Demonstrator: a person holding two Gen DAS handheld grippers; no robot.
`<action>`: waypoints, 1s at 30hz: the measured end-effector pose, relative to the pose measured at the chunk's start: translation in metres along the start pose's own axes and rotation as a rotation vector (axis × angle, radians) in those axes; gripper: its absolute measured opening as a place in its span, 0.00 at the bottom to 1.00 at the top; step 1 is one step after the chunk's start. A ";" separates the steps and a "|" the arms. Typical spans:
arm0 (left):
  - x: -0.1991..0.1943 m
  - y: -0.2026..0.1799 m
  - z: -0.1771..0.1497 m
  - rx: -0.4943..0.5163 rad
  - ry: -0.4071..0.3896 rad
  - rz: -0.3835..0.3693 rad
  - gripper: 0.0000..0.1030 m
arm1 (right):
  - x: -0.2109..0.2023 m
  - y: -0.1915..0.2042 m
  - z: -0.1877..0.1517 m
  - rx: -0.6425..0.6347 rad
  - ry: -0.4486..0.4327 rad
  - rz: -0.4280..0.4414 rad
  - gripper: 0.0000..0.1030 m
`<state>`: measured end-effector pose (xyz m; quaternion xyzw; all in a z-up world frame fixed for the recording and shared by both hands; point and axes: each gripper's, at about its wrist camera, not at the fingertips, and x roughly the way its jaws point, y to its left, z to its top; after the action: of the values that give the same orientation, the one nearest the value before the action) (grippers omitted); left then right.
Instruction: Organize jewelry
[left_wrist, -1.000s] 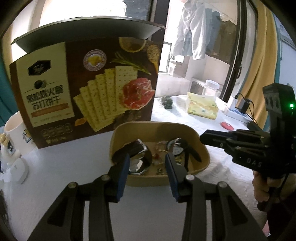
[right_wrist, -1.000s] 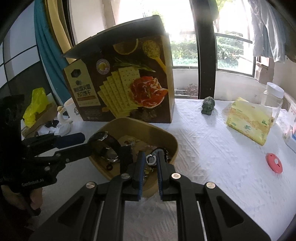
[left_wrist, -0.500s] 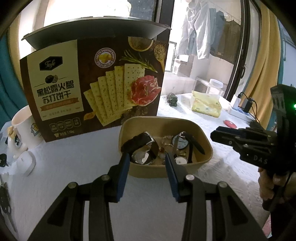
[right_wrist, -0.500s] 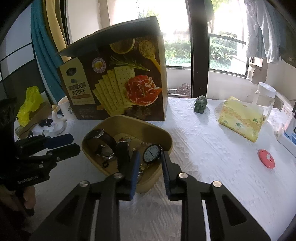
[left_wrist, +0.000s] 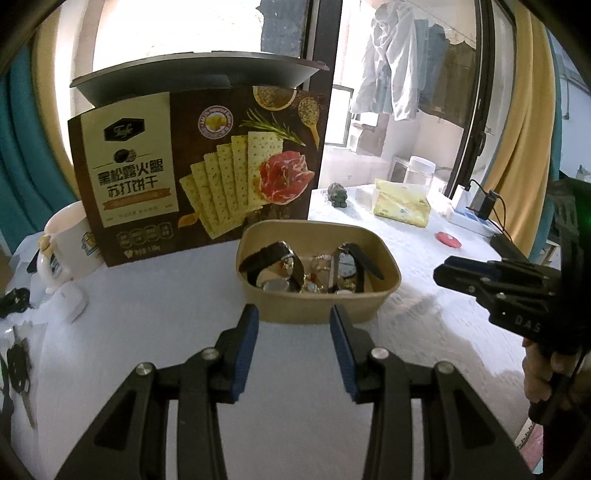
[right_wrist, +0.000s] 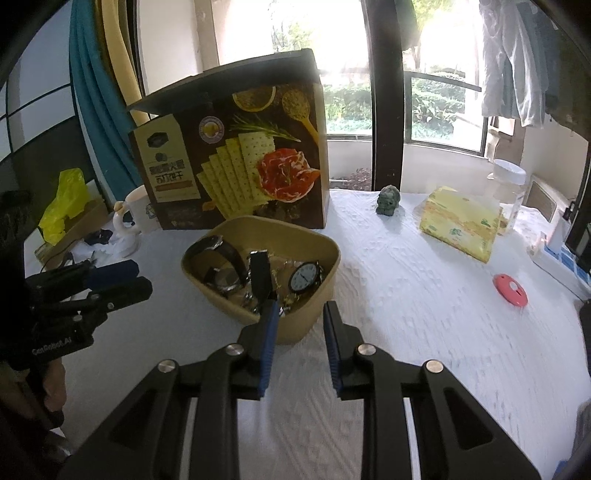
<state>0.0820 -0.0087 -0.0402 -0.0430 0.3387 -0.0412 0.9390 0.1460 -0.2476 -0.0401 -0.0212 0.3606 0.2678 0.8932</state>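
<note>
A tan, rounded-rectangular paper bowl (right_wrist: 306, 317) sits on a white textured tablecloth (right_wrist: 424, 314), directly in front of a tall brown cracker box (right_wrist: 236, 155) printed with crackers and ham. The bowl holds a tangled heap of jewelry: a wristwatch with a dark leather strap and silver case (right_wrist: 223, 269) on the left, a round black-rimmed watch face with a white dial (right_wrist: 304, 277) leaning on the right, and a black strap (right_wrist: 260, 275) standing between them over small gold and silver pieces (left_wrist: 314, 275).

The right gripper (right_wrist: 297, 319) hovers just in front of the bowl's near rim; its blue-padded jaws have just been opening and stand apart, grasping nothing. The left gripper (left_wrist: 293, 325), also just short of the bowl, is released, with nothing between its pads.
</note>
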 end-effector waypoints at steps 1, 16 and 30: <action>-0.003 -0.001 -0.002 -0.002 -0.002 -0.002 0.41 | -0.003 0.001 -0.002 0.000 -0.002 -0.001 0.22; -0.057 -0.002 0.001 -0.035 -0.100 0.033 0.64 | -0.068 0.004 -0.017 0.018 -0.084 -0.039 0.53; -0.094 -0.005 0.029 -0.038 -0.229 0.100 0.82 | -0.123 0.001 0.015 -0.009 -0.218 -0.074 0.61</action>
<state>0.0282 -0.0023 0.0425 -0.0482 0.2319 0.0172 0.9714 0.0813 -0.3003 0.0519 -0.0091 0.2591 0.2370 0.9363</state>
